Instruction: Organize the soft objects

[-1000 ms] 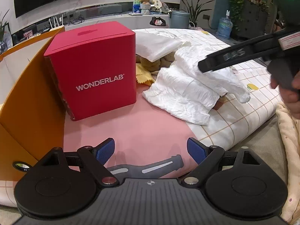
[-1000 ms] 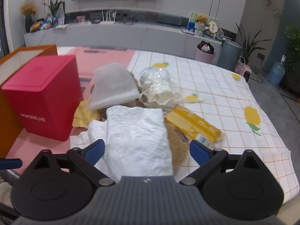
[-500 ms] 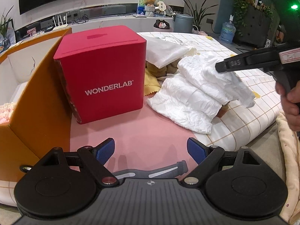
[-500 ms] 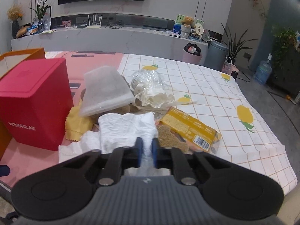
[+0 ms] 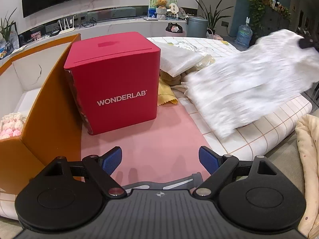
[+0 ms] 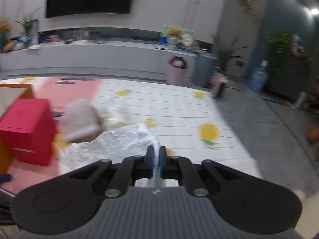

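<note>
The right gripper (image 6: 157, 156) pinches the white crinkled cloth (image 6: 111, 145) between its fingers; the left gripper (image 5: 160, 160) gapes empty. Beyond the left fingers, yellow cloth (image 5: 166, 96) and plush toy (image 5: 171, 78) remain unsorted beside the red box (image 5: 113, 81).

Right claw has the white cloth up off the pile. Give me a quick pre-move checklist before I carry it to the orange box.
1. Right claw shut on white cloth: ok.
2. Cloth fully clear of the pile: not ok, its lower edge still drapes on the table.
3. Left claw open and empty: ok.
4. Orange box has room: cannot tell; pink knit item inside.
5. Red WONDERLAB box stands in the path: not ok.
</note>
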`<state>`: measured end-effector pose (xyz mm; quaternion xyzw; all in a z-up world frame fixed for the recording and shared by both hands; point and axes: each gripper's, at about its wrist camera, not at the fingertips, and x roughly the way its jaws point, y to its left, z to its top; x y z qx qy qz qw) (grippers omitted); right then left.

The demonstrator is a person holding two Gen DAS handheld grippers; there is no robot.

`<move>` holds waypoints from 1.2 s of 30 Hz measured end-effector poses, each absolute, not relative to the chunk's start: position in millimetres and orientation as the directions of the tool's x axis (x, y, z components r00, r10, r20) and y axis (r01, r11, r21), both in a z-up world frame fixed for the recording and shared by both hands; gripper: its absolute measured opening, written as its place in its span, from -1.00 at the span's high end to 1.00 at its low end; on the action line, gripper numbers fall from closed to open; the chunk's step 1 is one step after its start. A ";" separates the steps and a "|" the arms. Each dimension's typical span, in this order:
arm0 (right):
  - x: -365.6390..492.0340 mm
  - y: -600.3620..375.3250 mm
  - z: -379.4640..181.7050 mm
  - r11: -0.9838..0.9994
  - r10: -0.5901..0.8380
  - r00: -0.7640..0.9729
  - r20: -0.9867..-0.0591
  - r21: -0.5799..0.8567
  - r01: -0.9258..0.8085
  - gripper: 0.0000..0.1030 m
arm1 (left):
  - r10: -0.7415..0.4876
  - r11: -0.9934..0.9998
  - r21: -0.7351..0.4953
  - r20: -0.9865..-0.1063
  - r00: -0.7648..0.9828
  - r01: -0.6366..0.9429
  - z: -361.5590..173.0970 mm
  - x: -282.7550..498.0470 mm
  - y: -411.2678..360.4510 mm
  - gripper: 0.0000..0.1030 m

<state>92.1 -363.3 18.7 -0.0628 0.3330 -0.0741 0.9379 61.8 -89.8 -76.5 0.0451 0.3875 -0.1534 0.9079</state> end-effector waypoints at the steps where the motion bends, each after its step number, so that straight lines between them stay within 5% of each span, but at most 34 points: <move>1: 90.7 -374.3 17.7 0.976 -0.210 0.762 -0.613 -0.175 0.128 0.94 | -0.241 0.949 -0.035 -0.720 0.650 0.313 -76.8 61.7 -91.0 -0.97; 4: 98.9 -401.5 -3.1 0.978 -0.204 0.733 -0.649 -0.095 0.188 0.94 | -0.239 0.949 -0.037 -0.731 0.639 0.314 -79.1 62.7 -94.1 -0.97; 8: 116.8 -388.1 -40.8 0.991 0.001 0.683 -0.730 0.091 0.096 0.94 | -0.240 0.943 -0.023 -0.737 0.632 0.331 -82.7 60.7 -97.9 -0.97; 11: 121.2 -346.1 -52.3 0.998 0.062 0.628 -0.776 0.044 -0.044 0.81 | -0.227 0.941 0.004 -0.733 0.642 0.338 -84.0 58.4 -98.1 -0.97; 12: 120.2 -333.1 -55.0 0.996 0.062 0.612 -0.789 0.005 -0.094 0.64 | -0.222 0.942 0.012 -0.730 0.647 0.336 -83.7 58.7 -96.9 -0.97; 13: 116.2 -324.2 -57.1 0.989 0.074 0.600 -0.797 -0.017 -0.144 0.04 | -0.218 0.943 0.016 -0.727 0.651 0.333 -83.1 59.0 -95.9 -0.97; 15: 108.2 -314.1 -61.9 0.968 0.135 0.566 -0.814 -0.014 -0.251 -0.84 | -0.218 0.946 0.008 -0.724 0.654 0.324 -81.4 61.1 -93.0 -0.97; 16: 104.1 -310.3 -63.3 0.959 0.148 0.572 -0.806 -0.024 -0.282 -0.94 | -0.221 0.948 -0.002 -0.724 0.654 0.319 -80.4 63.0 -91.2 -0.97; 27: 93.6 -258.7 -118.7 0.688 0.012 0.679 -0.734 -0.486 -0.538 -0.89 | -0.255 0.941 -0.027 -0.712 0.654 0.337 -66.0 66.4 -79.5 -0.96; 30: 88.0 -266.8 -116.6 0.677 0.087 0.653 -0.753 -0.436 -0.593 -0.18 | -0.241 0.935 0.020 -0.695 0.677 0.354 -63.7 61.8 -82.4 -0.96; 32: 82.6 -271.3 -106.2 0.692 0.100 0.646 -0.756 -0.414 -0.591 0.12 | -0.234 0.934 0.035 -0.690 0.685 0.354 -63.1 60.4 -84.1 -0.96; 33: 78.4 -273.2 -101.2 0.693 0.103 0.659 -0.745 -0.421 -0.585 0.45 | -0.234 0.935 0.033 -0.690 0.685 0.353 -63.4 60.4 -84.3 -0.96; 36: 75.5 -278.1 -86.0 0.733 0.098 0.684 -0.723 -0.412 -0.541 0.66 | -0.250 0.934 0.012 -0.695 0.674 0.358 -62.4 61.3 -85.0 -0.96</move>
